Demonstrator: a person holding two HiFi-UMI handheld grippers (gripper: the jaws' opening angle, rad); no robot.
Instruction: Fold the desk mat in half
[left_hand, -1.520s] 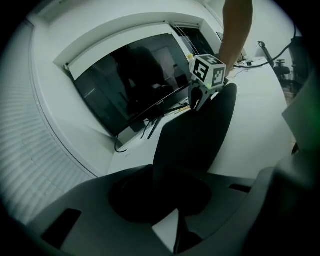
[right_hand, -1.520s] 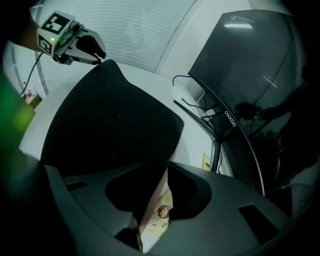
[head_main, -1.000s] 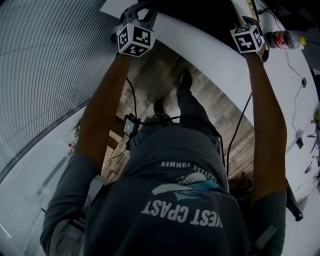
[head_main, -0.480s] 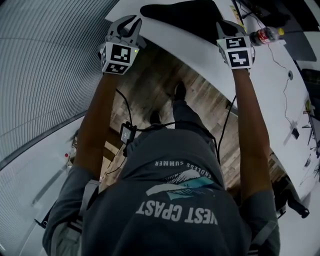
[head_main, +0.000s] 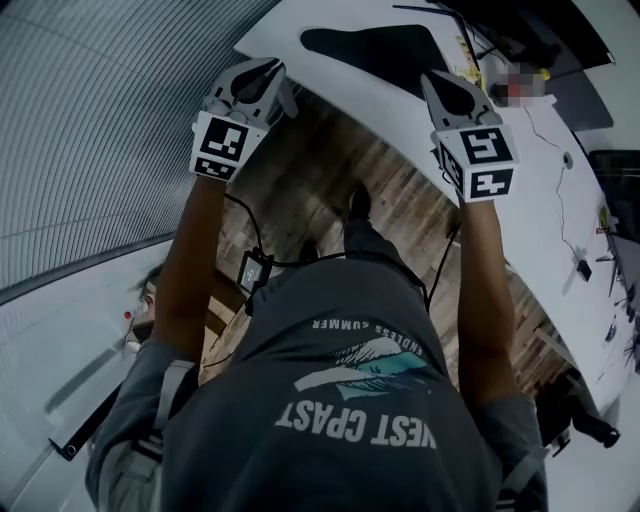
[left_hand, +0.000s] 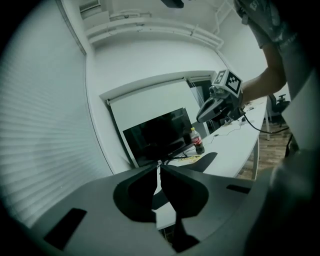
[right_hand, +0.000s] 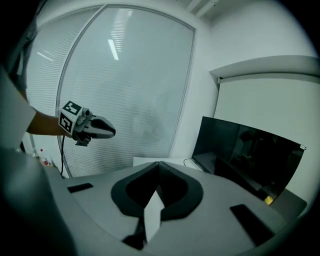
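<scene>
The dark desk mat (head_main: 370, 50) lies on the white table (head_main: 520, 170), near its front edge. In the left gripper view the desk mat (left_hand: 202, 161) shows as a flat dark patch beyond the jaws. My left gripper (head_main: 262, 70) hangs over the wooden floor, short of the table's left end, shut with nothing between its jaws. My right gripper (head_main: 443, 85) is raised over the table's front edge, just right of the mat, also shut and empty. Each gripper appears in the other's view: the right gripper (left_hand: 212, 107) and the left gripper (right_hand: 97, 129).
A dark monitor (left_hand: 157, 135) stands at the back of the table with a soda bottle (left_hand: 196, 141) beside it. Cables (head_main: 560, 200) run along the table's right part. Window blinds (head_main: 90, 130) fill the left side. My legs and a small black device (head_main: 256, 270) are over the wood floor.
Both grippers have drawn back from the mat's near edge toward me and risen. The right gripper's jaws have closed. The mat stays on the table.
</scene>
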